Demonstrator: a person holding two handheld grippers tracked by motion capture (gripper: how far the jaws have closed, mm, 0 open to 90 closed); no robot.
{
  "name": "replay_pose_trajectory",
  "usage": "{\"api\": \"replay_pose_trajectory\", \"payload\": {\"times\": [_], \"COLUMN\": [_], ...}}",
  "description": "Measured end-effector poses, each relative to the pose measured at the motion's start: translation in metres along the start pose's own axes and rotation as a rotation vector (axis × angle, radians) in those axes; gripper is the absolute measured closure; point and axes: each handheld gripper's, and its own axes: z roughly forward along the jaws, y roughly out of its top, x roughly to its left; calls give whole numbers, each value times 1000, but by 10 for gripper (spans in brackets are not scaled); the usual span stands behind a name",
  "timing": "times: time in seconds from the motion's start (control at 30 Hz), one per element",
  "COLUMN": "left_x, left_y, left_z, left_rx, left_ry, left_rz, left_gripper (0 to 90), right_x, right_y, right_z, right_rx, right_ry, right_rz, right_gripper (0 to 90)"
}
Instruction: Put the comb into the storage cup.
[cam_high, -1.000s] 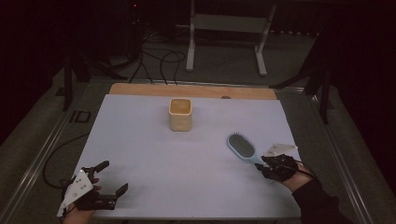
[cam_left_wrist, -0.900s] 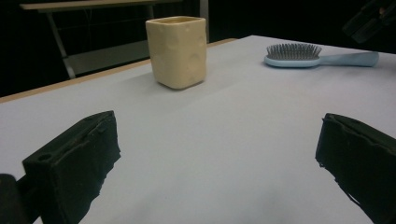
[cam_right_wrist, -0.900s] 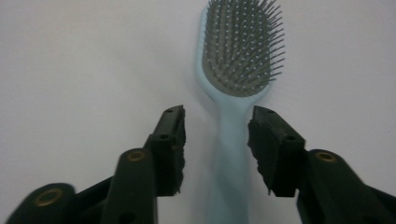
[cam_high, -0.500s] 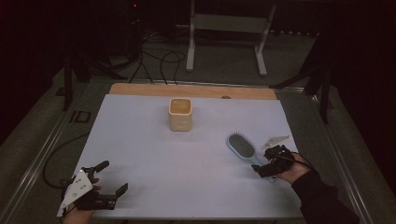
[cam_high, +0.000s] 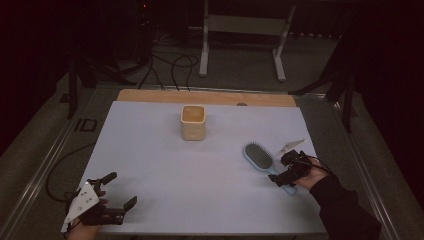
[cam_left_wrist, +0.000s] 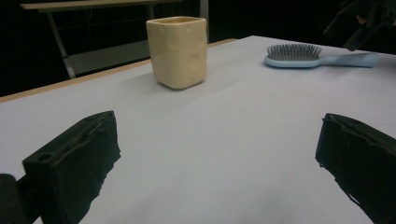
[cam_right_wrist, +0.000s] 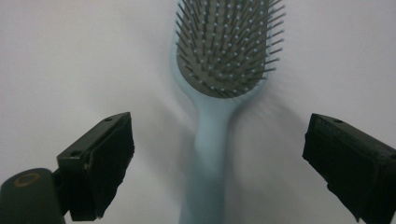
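Two grippers: one per hand, both low over the white-covered desk (cam_high: 165, 200).
Right gripper (cam_right_wrist: 215, 158): at roughly 4 o'clock on the desk; jaws have just been opening and stand wide, straddling the brush handle with neither pad touching it.
Brush: light-blue plastic hairbrush (cam_high: 260, 159) with a dark bristle pad, lying flat, bristles up, at 3 to 4 o'clock; head points toward the desk centre, handle toward the near right edge.
Left gripper (cam_high: 117, 197): at 7 o'clock near the front edge; jaws wide, nothing between them.
Cup: cream squared ceramic cup (cam_high: 193, 122), upright, at 12 o'clock, well apart from the brush.
Step in hand (judged): taking hold of the brush handle.
Doing it well: centre the handle between the pads, keep them square to its sides, close at mid-handle away from the bristles, come low enough to catch the thin handle without scraping the cover.
Edges: handle end lies near the right and front edges; a careless nudge could send it off.
Open room: broad bare cover between brush, cup and left gripper allows free carrying.
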Motion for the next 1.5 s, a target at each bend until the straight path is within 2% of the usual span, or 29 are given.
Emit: {"api": "replay_pose_trajectory", "payload": {"times": [0.1, 0.3, 0.37, 0.47, 0.67, 0.77, 0.87, 0.97, 1.13, 1.23, 1.4, 1.47, 1.5], "left_x": [0, 0, 0, 0, 1, 1, 1, 1, 1, 1, 1, 1, 1], "left_y": [0, 0, 0, 0, 0, 0, 0, 0, 0, 0, -1, -1, -1], "left_z": [0, 0, 0, 0, 0, 0, 0, 0, 0, 0, 0, 0, 0], "left_rx": [0, 1, 3, 3, 3, 3, 2, 4, 2, 3, 2, 2, 1], "left_ry": [0, -1, -1, -1, -1, -1, -1, -1, -1, -2, -2, -2, -2], "left_rz": [-1, -3, -2, -1, -2, -1, -1, -1, -2, -1, -2, -1, -1], "left_gripper": [0, 0, 0, 0, 0, 0, 0, 0, 0, 0, 0, 0, 0], "right_x": [-5, -6, -5, -5, -3, -3, -5, -5, -4, -5, -4, -3, -2], "right_y": [2, 4, 5, 7, 9, 9, 10, 11, 13, 15, 18, 19, 21], "right_z": [6, 11, 13, 15, 19, 22, 25, 27, 31, 33, 36, 38, 39], "right_rx": [9, 25, 29, 31, 53, 70, 106, 115, 161, 196, 220, 229, 236], "right_ry": [-1, -17, -9, -9, -1, 0, 6, 14, 26, 14, 18, 28, 14], "right_rz": [17, 24, 27, 35, 41, 52, 85, 90, 98, 110, 98, 109, 105], "right_gripper": [85, 86, 86, 129, 160, 204, 308, 334, 425, 485, 551, 554, 585]}}
